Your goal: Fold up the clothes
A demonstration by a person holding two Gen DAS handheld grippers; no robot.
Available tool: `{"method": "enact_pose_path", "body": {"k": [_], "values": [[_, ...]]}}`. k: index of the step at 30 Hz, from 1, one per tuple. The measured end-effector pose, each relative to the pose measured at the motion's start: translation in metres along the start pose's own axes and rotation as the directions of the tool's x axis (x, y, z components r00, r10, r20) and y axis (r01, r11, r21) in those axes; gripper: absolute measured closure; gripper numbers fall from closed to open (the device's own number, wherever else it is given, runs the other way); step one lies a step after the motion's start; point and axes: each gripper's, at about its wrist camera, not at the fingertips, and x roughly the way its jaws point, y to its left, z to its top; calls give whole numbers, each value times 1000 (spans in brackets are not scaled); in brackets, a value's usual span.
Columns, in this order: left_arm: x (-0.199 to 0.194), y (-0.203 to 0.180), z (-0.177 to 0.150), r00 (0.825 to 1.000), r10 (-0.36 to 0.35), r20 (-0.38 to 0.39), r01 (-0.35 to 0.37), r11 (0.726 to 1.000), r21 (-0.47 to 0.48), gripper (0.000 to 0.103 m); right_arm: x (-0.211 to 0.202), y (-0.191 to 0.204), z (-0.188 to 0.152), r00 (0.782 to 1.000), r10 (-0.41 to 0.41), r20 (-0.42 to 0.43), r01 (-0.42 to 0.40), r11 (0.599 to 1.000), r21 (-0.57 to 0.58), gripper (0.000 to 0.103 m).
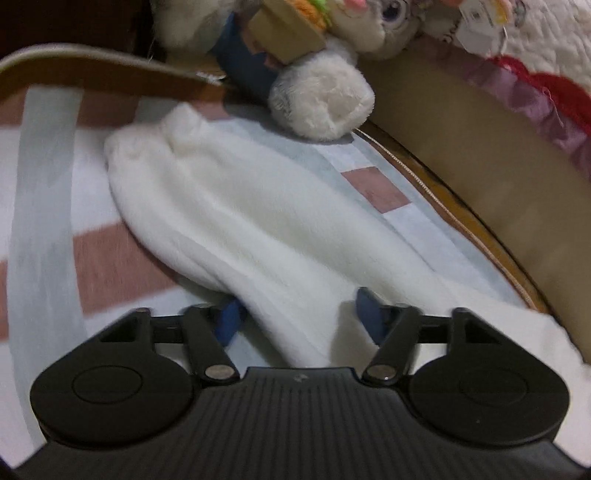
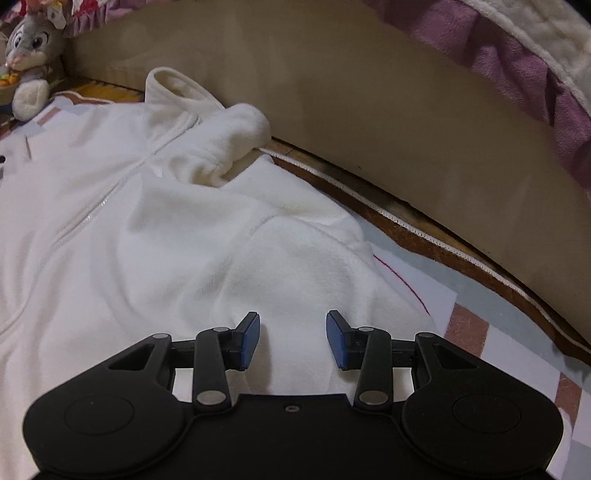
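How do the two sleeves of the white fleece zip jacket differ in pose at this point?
The left-view fleece sleeve lies stretched out straight on the checked bedspread, its cuff toward the grey plush rabbit. The right-view fleece sleeve is bent back, its cuff resting on the jacket body. Both are white fleece, and each lies between an open gripper's blue pads.

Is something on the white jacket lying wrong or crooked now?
Yes. On the white jacket, one sleeve is bent back beside the collar instead of lying straight, so the cloth bunches there.

No readable text found. Print on the paper tags [image 1: 476,22] beside the plush rabbit [image 1: 369,22] is too blurred to be made out.
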Motion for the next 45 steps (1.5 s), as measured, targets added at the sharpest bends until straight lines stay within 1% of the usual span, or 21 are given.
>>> {"method": "enact_pose_path", "body": {"k": [1,3,6,9,13,14,15,16,17,19,20,23,25,28,31,33,36,38,39,42,45], "values": [[-4,7,1,1000,3,5,-3,1000,2,98,4,2,0,1000,-4,-10,4,1000,-7,56],[-23,21,-1,998,6,59,-6,1000,-5,98,11,7,0,999,-13,-29,13,1000,-22,55],[-40,31,-9,989,43,140,-51,997,51,97,18,14,-1,998,-27,-49,25,999,-43,55],[-25,27,-16,989,130,66,-136,986,99,89,18,15,-3,998,-36,-52,33,998,-56,55],[-55,16,-14,974,192,123,-203,975,92,79,-4,-7,-9,999,-39,-25,39,999,13,55],[-68,11,-15,973,179,143,-193,977,89,79,-9,-13,-11,999,-40,-18,40,999,31,55],[-82,5,-16,978,137,158,-153,983,99,78,-15,-18,-13,999,-41,-11,41,998,49,55],[-97,-4,-19,986,39,162,-63,988,141,78,-20,-24,-14,999,-42,-4,42,997,67,55],[-109,-15,-26,986,-20,167,-12,981,192,78,-26,-30,-16,999,-43,3,43,995,85,55],[-140,-44,-46,980,-96,177,37,951,308,78,-37,-41,-19,999,-46,16,44,992,121,54],[-151,-57,-59,977,-136,165,74,939,336,78,-43,-51,-22,999,-47,6,45,979,198,54],[-184,-95,-101,960,-272,72,232,910,343,77,-59,-79,-38,999,39,-16,-28,895,445,53],[-203,-117,-132,947,-321,-5,306,896,321,76,-67,-86,-52,995,98,-15,-77,858,508,53],[-232,-147,-181,923,-366,-120,385,876,292,76,-81,-79,-74,995,99,-32,-75,895,440,53],[-266,-167,-230,886,-424,-188,463,841,282,76,-98,-68,-98,992,112,-56,-86,932,351,53],[-283,-183,-262,847,-468,-252,529,792,304,76,-105,-63,-112,992,114,-61,-92,955,282,53],[-297,-217,-302,829,-449,-335,556,730,398,76,-107,-58,-128,994,103,-44,-95,982,160,51],[-310,-236,-323,815,-450,-366,578,677,455,76,-108,-54,-139,995,98,-32,-95,992,78,49],[-315,-243,-332,810,-449,-378,586,660,471,76,-109,-53,-144,995,95,-26,-94,995,36,47],[-322,-259,-350,792,-444,-419,608,638,472,72,-111,-48,-160,996,89,-7,-89,992,-89,43],[-322,-266,-362,783,-438,-442,616,648,448,70,-114,-42,-176,996,85,12,-81,974,-212,42]]}}
